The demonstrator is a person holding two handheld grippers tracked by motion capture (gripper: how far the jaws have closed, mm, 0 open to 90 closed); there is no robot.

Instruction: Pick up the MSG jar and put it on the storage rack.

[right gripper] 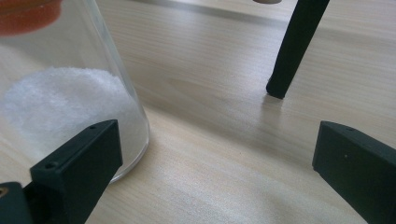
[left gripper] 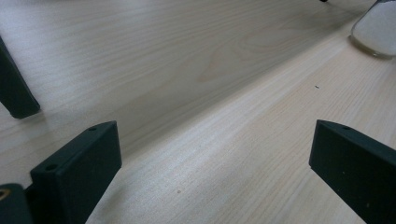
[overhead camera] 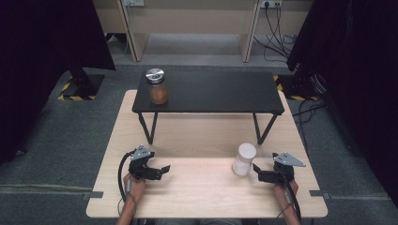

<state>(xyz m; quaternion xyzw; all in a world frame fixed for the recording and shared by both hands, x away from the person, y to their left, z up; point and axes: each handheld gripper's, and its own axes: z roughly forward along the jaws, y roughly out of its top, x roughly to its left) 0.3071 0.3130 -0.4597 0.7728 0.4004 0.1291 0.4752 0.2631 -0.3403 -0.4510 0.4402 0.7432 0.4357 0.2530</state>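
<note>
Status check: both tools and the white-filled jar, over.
Left tool open, over bare wooden table. Right tool open, beside the clear glass jar of white powder, not gripping. Jar upright, nothing between it and the right tool.

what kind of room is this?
Probably a lab or test room, not a home: a bare wooden table on grey carpet, dark curtains at both sides, hazard-taped stand bases.

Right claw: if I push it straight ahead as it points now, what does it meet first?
Probably the white-filled jar: it stands just ahead, toward the one open jaw of the right claw. It may only graze it.
</note>
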